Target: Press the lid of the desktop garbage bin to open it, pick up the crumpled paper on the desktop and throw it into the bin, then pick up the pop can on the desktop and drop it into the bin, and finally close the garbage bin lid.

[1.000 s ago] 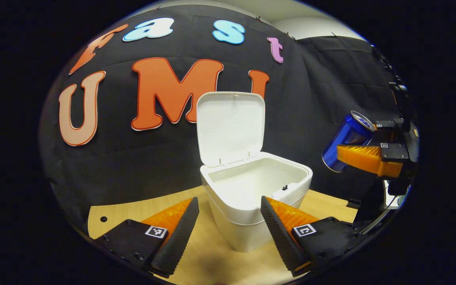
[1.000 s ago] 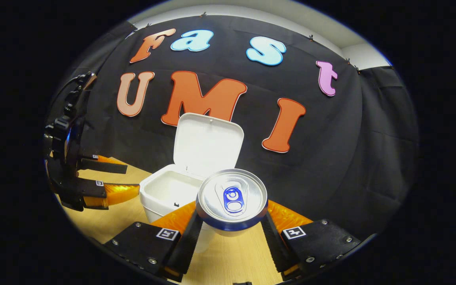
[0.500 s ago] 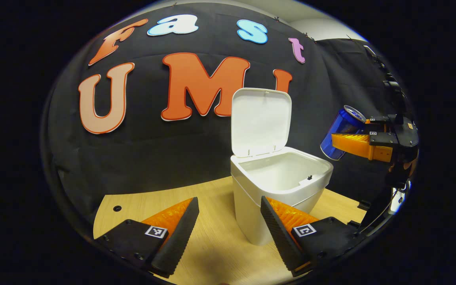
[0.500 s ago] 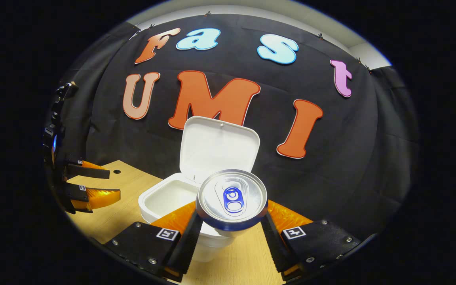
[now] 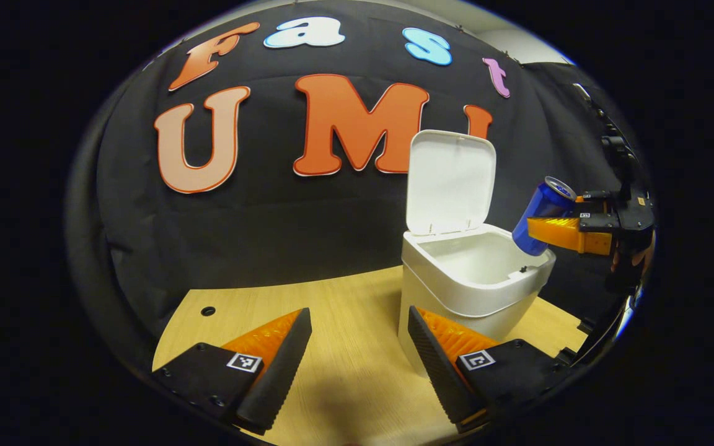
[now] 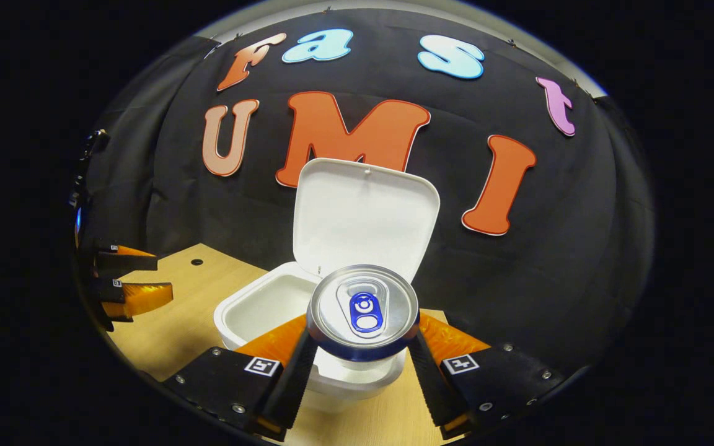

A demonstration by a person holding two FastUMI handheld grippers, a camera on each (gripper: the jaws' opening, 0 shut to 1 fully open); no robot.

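Garbage bin: white plastic, rounded-rectangular, upright on the wooden desktop toward its back edge; hinged lid raised upright at the rear, white interior exposed, contents not discernible. Pop can: blue body, silver top with blue pull tab, tilted, held off the desktop between both fingers of the right gripper, above the bin's front rim.

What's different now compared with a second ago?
The right gripper has carried the blue can closer, up to the open bin's rim. The left gripper drew back leftward, open. The lid stays up, the can still clamped.
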